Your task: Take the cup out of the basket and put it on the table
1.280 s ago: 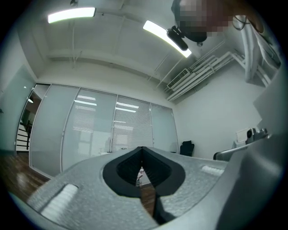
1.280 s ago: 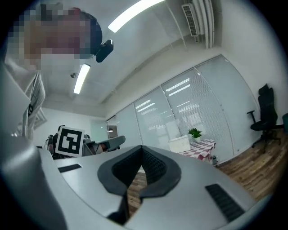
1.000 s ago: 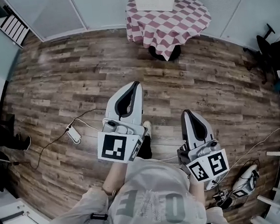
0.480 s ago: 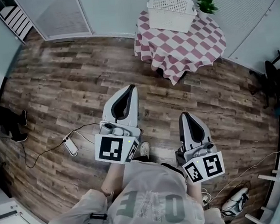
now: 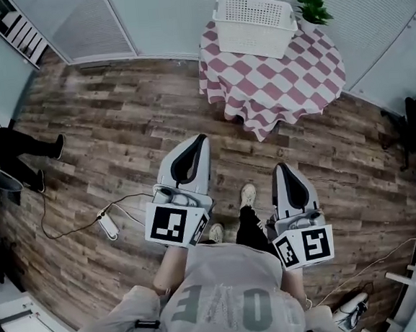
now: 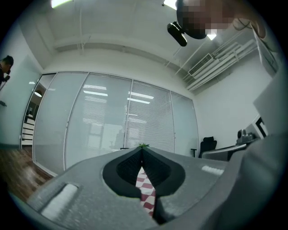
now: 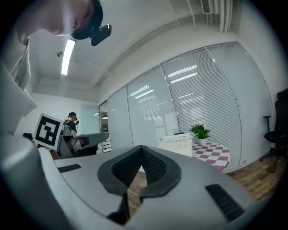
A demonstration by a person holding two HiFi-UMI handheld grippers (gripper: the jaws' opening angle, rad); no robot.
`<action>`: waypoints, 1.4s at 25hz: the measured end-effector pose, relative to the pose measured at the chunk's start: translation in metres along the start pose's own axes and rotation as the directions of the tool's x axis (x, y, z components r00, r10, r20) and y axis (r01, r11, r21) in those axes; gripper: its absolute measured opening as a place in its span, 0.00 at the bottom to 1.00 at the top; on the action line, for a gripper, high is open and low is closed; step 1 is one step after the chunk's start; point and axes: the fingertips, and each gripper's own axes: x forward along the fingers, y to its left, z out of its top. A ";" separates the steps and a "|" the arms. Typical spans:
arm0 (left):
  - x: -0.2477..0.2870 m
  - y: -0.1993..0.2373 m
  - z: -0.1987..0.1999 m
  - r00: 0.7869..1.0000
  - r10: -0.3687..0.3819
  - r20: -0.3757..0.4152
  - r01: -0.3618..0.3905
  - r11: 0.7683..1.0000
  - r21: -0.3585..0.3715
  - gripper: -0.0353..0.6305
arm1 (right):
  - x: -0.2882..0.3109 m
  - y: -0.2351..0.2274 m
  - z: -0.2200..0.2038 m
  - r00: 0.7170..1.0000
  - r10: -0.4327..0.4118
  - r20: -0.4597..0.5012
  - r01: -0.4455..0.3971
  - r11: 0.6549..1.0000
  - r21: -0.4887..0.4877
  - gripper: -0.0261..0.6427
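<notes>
Only an "O" reads on the shirt.

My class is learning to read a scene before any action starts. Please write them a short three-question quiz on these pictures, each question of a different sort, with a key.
1. True or false: the white basket stands on the wooden floor.
2. The left gripper and the right gripper are: A, both shut with nothing between the jaws; B, both wide open; C, one open and one shut.
3. Fill in: beside the basket, on the table with the checked cloth, stands a potted ____.
Key: 1 false, it stands on the table. 2 A. 3 plant.
</notes>
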 end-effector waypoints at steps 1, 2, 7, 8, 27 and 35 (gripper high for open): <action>0.010 -0.001 0.000 1.000 0.011 0.014 -0.011 1.000 0.014 0.06 | 0.009 -0.011 0.001 1.000 0.007 0.009 -0.007 1.000 0.000 0.05; 0.021 0.000 0.001 0.999 0.023 0.028 -0.024 0.999 0.028 0.06 | 0.018 -0.020 0.003 1.000 0.017 0.016 -0.017 1.000 -0.005 0.05; 0.090 0.010 0.025 0.995 0.064 0.082 -0.070 0.996 0.063 0.06 | 0.070 -0.066 0.038 0.997 0.052 0.058 -0.047 0.995 -0.088 0.05; 0.103 0.009 0.031 0.993 0.066 0.094 -0.072 0.995 0.065 0.06 | 0.079 -0.075 0.045 0.996 0.053 0.065 -0.046 0.993 -0.106 0.05; 0.240 -0.018 0.014 0.993 0.019 0.114 -0.024 0.999 0.036 0.06 | 0.140 -0.177 0.047 0.999 0.033 0.025 -0.029 0.988 -0.150 0.05; 0.302 0.019 0.002 0.994 -0.035 0.099 0.034 0.999 0.017 0.06 | 0.204 -0.201 0.040 1.000 -0.027 0.002 0.027 0.992 -0.122 0.05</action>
